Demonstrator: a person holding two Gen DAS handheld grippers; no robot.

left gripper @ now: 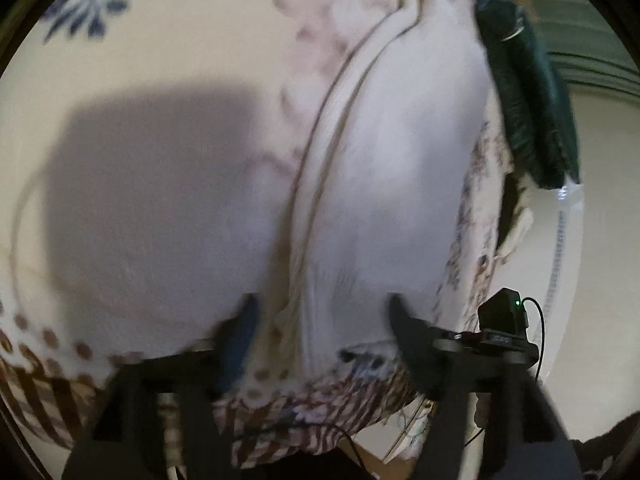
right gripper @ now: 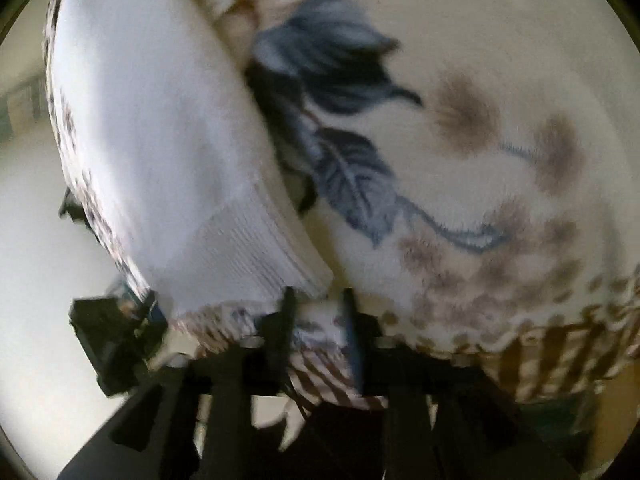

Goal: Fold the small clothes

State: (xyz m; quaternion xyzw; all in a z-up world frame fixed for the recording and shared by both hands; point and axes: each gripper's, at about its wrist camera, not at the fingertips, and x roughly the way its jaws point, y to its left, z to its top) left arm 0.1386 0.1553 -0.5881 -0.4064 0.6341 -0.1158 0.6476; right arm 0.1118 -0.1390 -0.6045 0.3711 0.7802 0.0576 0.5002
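A small white garment (left gripper: pixel 400 152) with a ribbed edge lies on a floral blanket (left gripper: pixel 200 32). My left gripper (left gripper: pixel 320 308) is open, its black fingers (left gripper: pixel 404 320) wide apart over the garment's near end. In the right wrist view the same white garment (right gripper: pixel 152 140) shows at the left, its ribbed hem (right gripper: pixel 256 256) near the fingers. My right gripper (right gripper: pixel 318 300) stands just past that hem with its fingers narrowly apart and blanket fabric between them; whether it grips is unclear. Both views are blurred.
The blanket (right gripper: pixel 460 60) carries blue leaves and brown blotches, with a brown striped border (right gripper: pixel 560 356) at the near edge. A dark green folded cloth (left gripper: pixel 528 92) lies at the far right past the garment. Pale floor (left gripper: pixel 600 240) shows to the right.
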